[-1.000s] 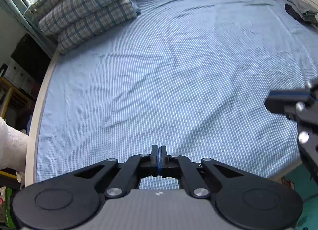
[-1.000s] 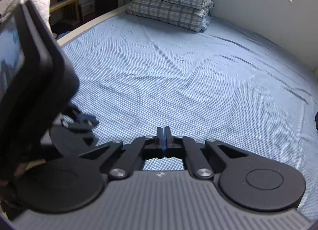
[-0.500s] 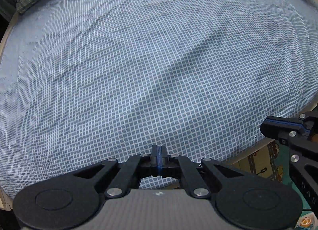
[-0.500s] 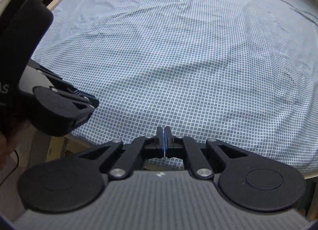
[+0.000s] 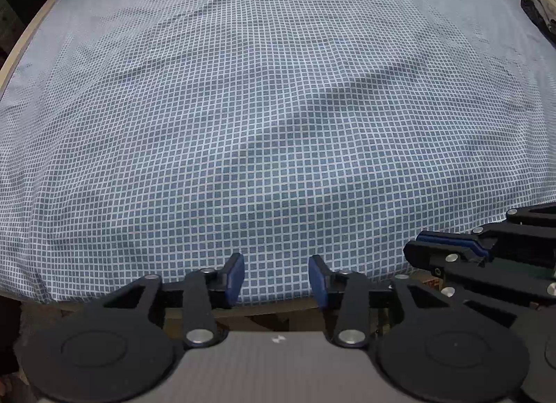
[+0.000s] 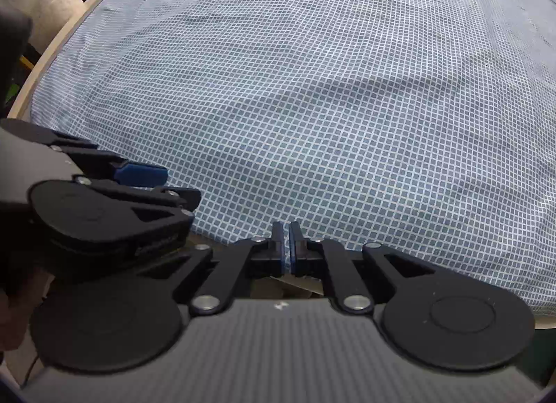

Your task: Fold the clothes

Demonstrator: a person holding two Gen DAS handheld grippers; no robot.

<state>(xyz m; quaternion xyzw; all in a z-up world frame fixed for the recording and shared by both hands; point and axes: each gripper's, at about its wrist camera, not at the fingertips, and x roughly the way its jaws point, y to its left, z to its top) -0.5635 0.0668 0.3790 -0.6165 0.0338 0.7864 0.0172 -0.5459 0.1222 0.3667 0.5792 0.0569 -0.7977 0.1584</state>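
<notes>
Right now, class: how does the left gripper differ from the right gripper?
The left gripper has its jaws spread open; the right gripper has them nearly closed, only a sliver apart. Neither holds anything. Both have blue pads and hover at the near edge of the checked bedsheet.

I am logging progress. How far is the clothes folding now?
Nothing looks folded yet. The left gripper is open and empty over the near edge of the checked bed sheet; the right gripper is shut on nothing. The only garment visible is a dark piece of clothing at the far right edge, untouched. Fetching, spreading and folding it all remain.
</notes>
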